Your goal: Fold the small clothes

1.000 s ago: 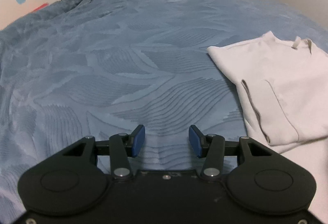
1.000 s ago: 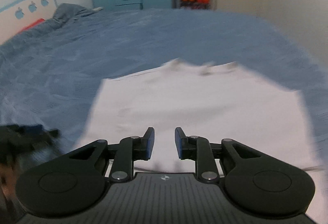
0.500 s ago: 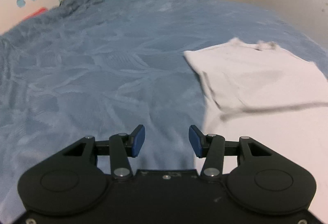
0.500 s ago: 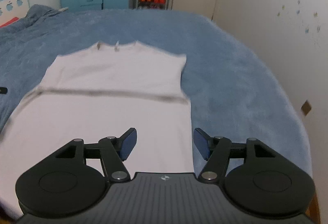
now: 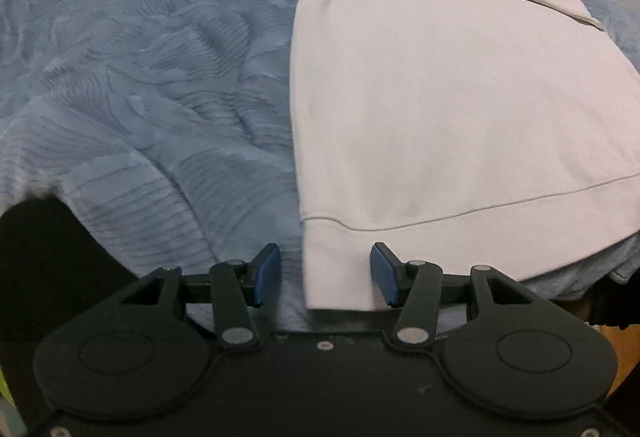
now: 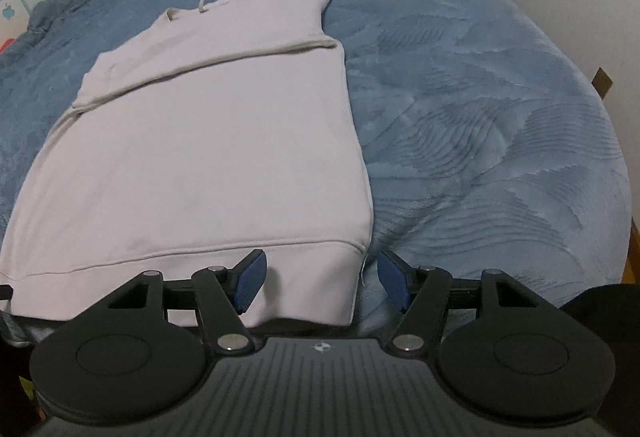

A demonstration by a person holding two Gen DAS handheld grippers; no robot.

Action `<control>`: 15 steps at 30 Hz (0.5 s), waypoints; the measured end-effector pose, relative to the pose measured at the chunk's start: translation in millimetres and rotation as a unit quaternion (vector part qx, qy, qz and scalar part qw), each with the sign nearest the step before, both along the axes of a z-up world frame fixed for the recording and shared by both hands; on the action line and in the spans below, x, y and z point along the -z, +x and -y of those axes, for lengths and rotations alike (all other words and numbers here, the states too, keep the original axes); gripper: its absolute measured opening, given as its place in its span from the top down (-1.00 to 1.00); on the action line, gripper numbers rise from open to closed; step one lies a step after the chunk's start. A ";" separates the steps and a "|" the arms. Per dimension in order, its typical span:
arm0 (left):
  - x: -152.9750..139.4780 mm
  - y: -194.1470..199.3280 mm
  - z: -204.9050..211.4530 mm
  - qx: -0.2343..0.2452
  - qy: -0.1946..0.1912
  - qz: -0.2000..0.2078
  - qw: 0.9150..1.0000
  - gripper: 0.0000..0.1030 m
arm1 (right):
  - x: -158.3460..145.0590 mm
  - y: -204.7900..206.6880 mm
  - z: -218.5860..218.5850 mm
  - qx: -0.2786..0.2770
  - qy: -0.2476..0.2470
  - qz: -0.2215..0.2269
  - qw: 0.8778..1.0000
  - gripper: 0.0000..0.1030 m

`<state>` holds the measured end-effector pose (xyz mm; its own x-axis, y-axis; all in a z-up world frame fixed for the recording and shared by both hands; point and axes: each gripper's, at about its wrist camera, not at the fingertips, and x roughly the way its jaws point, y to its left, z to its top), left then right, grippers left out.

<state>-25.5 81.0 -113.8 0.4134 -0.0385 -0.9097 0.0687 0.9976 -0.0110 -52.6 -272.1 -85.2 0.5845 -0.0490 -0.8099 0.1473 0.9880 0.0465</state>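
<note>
Between each pair of parted jaws sits one bottom corner of the pale sweatshirt: left gripper at the left hem corner, right gripper at the right, neither clamped. Its long axis runs straight ahead across the blue bedspread, collar farthest.

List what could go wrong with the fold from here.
1. Both jaws stand open around the hem corners of the sweatshirt; the left gripper or right gripper could pinch the blanket too.
2. The folded sleeves may slip loose when the hem lifts.
</note>
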 end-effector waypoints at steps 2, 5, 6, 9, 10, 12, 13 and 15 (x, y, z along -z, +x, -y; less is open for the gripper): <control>-1.7 1.9 1.9 0.002 0.004 0.005 1.000 -0.01 | 6.2 -0.9 -0.3 -0.005 -0.009 -0.013 1.000 -0.45; -3.6 2.4 3.9 0.006 -0.003 0.014 1.000 -0.01 | 11.0 -3.2 0.9 -0.005 -0.015 -0.029 0.999 -0.45; -3.9 1.9 2.7 0.007 -0.008 0.015 1.000 -0.01 | 10.4 -4.9 1.6 -0.004 -0.014 -0.027 1.000 -0.45; -6.8 1.0 5.6 0.004 -0.015 0.016 1.000 0.15 | 10.3 -3.8 0.9 0.001 -0.015 -0.031 0.999 -0.45; -7.5 0.2 5.7 0.002 -0.018 0.018 1.000 0.17 | 11.1 -2.3 0.4 0.002 -0.015 -0.034 0.999 -0.45; -9.2 0.5 7.3 0.001 -0.022 0.021 1.000 0.27 | 13.8 2.0 -0.8 0.001 -0.019 -0.043 0.999 -0.35; -9.6 1.8 7.8 0.001 -0.022 0.021 1.000 0.54 | 14.8 3.7 -2.9 -0.002 -0.022 -0.047 0.999 -0.19; -12.0 0.9 8.2 0.002 -0.024 0.025 0.999 0.87 | 14.8 4.6 -7.7 -0.017 -0.016 -0.050 0.998 0.64</control>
<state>-24.6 72.8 -101.8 0.4575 -0.0824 -0.8854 0.0735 0.9958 -0.0547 -48.0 -264.4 -100.0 0.5030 -0.0575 -0.8624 0.1164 0.9932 0.0017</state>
